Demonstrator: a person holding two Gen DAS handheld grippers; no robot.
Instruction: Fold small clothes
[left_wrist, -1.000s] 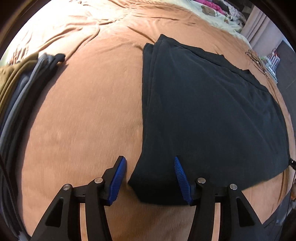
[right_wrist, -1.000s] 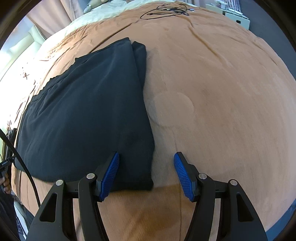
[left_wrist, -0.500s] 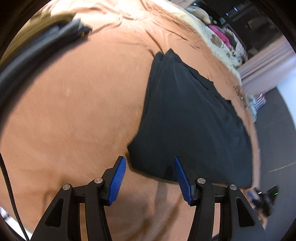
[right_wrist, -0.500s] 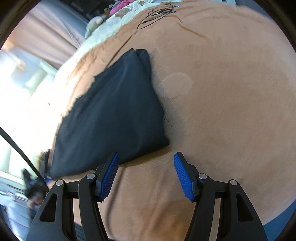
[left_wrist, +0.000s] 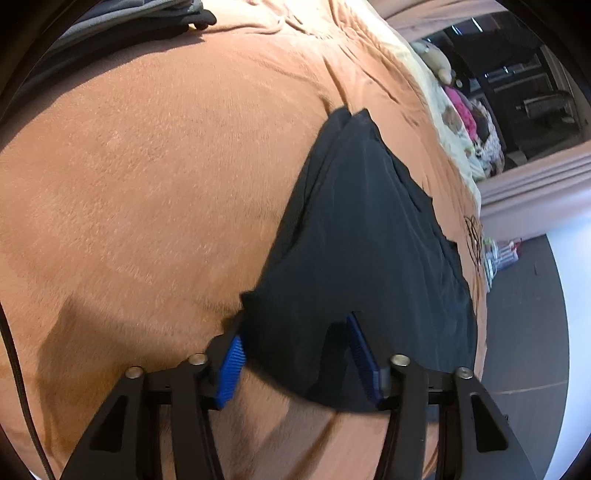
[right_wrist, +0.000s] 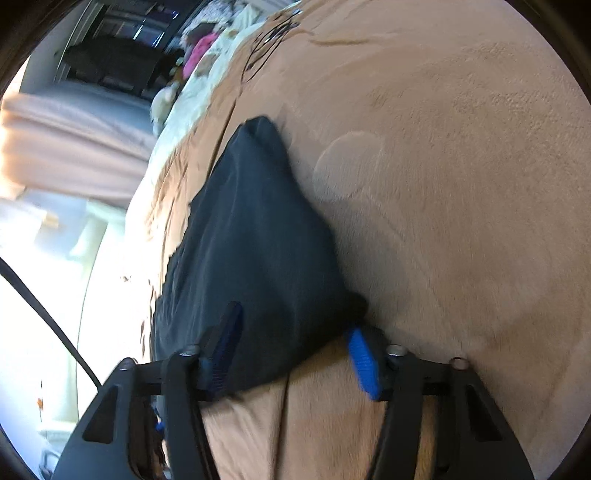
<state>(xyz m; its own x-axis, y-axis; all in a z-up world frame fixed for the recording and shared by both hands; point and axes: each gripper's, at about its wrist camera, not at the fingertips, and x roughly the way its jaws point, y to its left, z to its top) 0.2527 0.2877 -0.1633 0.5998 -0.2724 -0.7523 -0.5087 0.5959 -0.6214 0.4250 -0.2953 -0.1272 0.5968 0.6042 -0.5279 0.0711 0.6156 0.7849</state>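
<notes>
My left gripper (left_wrist: 295, 358) and right gripper (right_wrist: 295, 354) both spread wide, each straddling a near corner of the black garment (left_wrist: 369, 229) on the orange blanket (left_wrist: 147, 184).

One black folded garment (left_wrist: 369, 236) is lying on one orange-brown blanket (left_wrist: 155, 177); one stack of folded clothes (left_wrist: 122, 18) is sitting upper left; two grippers are showing.

Left gripper (left_wrist: 295, 358) stands with jaws apart astride the near corner of the folded black garment (left_wrist: 369, 236), which lies on the orange blanket (left_wrist: 155, 177); stacked folded clothes (left_wrist: 122, 18) occupy the blanket's far-left edge.
</notes>
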